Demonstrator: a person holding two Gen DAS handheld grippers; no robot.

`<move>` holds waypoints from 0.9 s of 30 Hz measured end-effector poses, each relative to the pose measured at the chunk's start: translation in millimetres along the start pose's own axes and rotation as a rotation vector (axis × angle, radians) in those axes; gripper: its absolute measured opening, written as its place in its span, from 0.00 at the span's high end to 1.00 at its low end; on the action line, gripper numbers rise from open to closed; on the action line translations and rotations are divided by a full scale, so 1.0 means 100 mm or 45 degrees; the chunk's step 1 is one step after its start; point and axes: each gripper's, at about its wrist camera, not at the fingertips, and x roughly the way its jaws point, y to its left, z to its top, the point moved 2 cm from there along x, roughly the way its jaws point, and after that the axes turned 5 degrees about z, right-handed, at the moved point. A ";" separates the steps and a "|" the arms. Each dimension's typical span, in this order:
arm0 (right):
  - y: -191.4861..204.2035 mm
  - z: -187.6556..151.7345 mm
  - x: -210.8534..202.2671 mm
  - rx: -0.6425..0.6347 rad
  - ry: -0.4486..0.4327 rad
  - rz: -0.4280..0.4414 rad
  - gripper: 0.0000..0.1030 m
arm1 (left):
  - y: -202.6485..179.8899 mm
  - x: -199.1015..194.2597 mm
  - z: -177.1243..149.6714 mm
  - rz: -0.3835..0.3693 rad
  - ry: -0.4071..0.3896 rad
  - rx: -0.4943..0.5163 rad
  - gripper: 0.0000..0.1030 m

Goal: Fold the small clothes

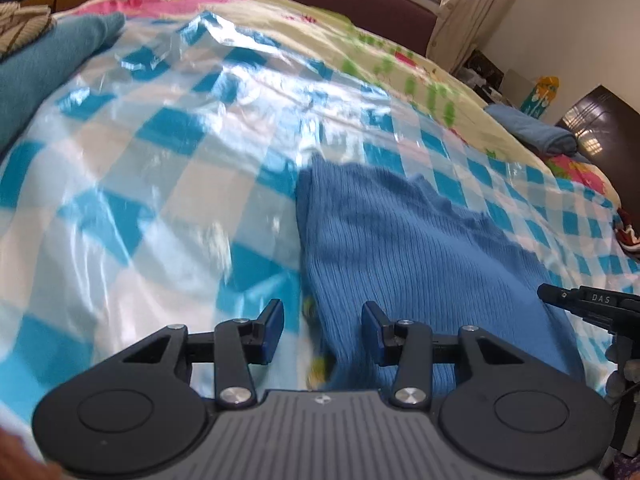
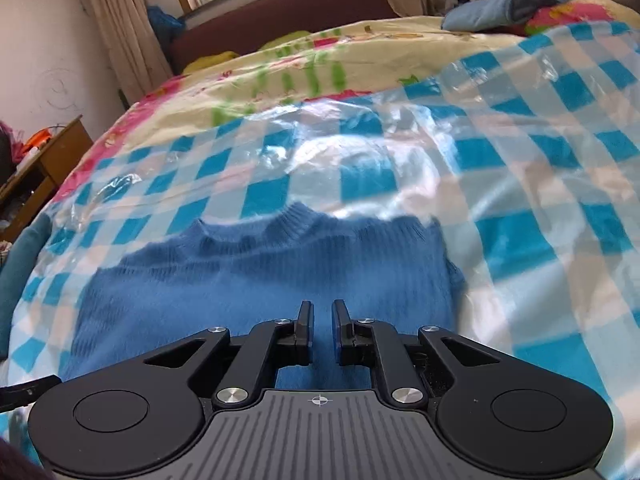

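Nearby, teal garment [image 1: 48,60] beside blue sweater [image 2: 256,280]

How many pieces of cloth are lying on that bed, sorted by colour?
Ribbed blue sweater on the checked plastic sheet: 1
Teal knit garment at the sheet's edge: 1
Rolled light blue cloth at the far side of the bed: 1
Total: 3

A small blue ribbed knit sweater [image 2: 256,280] lies flat on a glossy blue-and-white checked plastic sheet [image 2: 520,200] over the bed. Its round collar points toward the headboard; the sides look folded in.
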 end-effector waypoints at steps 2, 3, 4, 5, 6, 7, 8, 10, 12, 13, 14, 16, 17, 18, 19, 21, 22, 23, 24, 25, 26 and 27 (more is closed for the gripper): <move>-0.14 -0.07 0.04 0.038 0.027 -0.043 0.91 | -0.03 0.03 -0.05 0.011 0.023 0.021 0.54; -0.21 -0.09 0.06 0.073 0.033 -0.033 0.91 | -0.05 0.05 -0.06 0.027 0.034 0.039 0.54; -0.25 -0.08 0.06 0.111 0.033 -0.013 0.91 | -0.06 0.07 -0.07 0.041 0.048 0.054 0.54; -0.26 -0.07 0.04 0.134 0.031 -0.010 0.90 | -0.07 0.08 -0.09 0.056 0.059 0.059 0.54; -0.24 -0.04 0.01 0.137 0.021 -0.018 0.87 | -0.07 0.08 -0.09 0.063 0.059 0.057 0.54; -0.18 -0.01 -0.03 0.113 0.008 -0.021 0.86 | -0.06 0.06 -0.09 0.069 0.056 0.047 0.54; -0.11 0.00 -0.08 0.082 -0.007 -0.019 0.86 | -0.06 0.04 -0.10 0.073 0.051 0.033 0.54; 0.07 0.03 -0.16 0.022 -0.016 0.025 0.85 | -0.06 0.00 -0.12 0.061 0.043 0.008 0.54; 0.29 0.07 -0.17 -0.018 0.008 0.094 0.74 | -0.07 -0.01 -0.14 0.034 0.051 -0.008 0.54; 0.42 0.08 -0.14 -0.039 0.030 0.124 0.71 | -0.08 -0.02 -0.14 0.021 0.054 -0.013 0.54; 0.57 0.09 -0.10 -0.064 0.059 0.155 0.64 | -0.09 -0.01 -0.15 0.006 0.059 -0.016 0.53; 0.90 0.12 0.02 -0.123 0.114 0.225 0.58 | -0.09 -0.01 -0.16 -0.011 0.064 -0.025 0.53; 1.07 0.12 0.07 -0.152 0.132 0.249 0.54 | -0.08 -0.01 -0.17 -0.021 0.068 -0.031 0.53; 1.25 0.13 0.14 -0.188 0.153 0.270 0.50 | -0.08 0.00 -0.17 -0.029 0.070 -0.038 0.52; 1.43 0.15 0.22 -0.229 0.171 0.285 0.48 | -0.07 0.00 -0.18 -0.040 0.071 -0.048 0.51; 1.75 0.15 0.39 -0.309 0.208 0.296 0.44 | -0.06 0.01 -0.19 -0.063 0.075 -0.060 0.49; 1.89 0.15 0.49 -0.344 0.239 0.294 0.43 | -0.06 0.01 -0.20 -0.073 0.076 -0.057 0.49; 2.02 0.14 0.60 -0.374 0.270 0.286 0.43 | -0.06 0.01 -0.21 -0.083 0.076 -0.053 0.48; 2.14 0.13 0.71 -0.407 0.307 0.272 0.43 | -0.05 0.01 -0.21 -0.093 0.078 -0.051 0.48; 2.24 0.10 0.82 -0.438 0.338 0.245 0.43 | -0.04 0.02 -0.21 -0.104 0.081 -0.052 0.47; 2.31 0.07 0.92 -0.461 0.365 0.213 0.42 | -0.03 0.02 -0.21 -0.118 0.085 -0.055 0.47; 2.38 0.05 1.02 -0.481 0.393 0.196 0.42 | -0.02 0.03 -0.21 -0.131 0.089 -0.060 0.47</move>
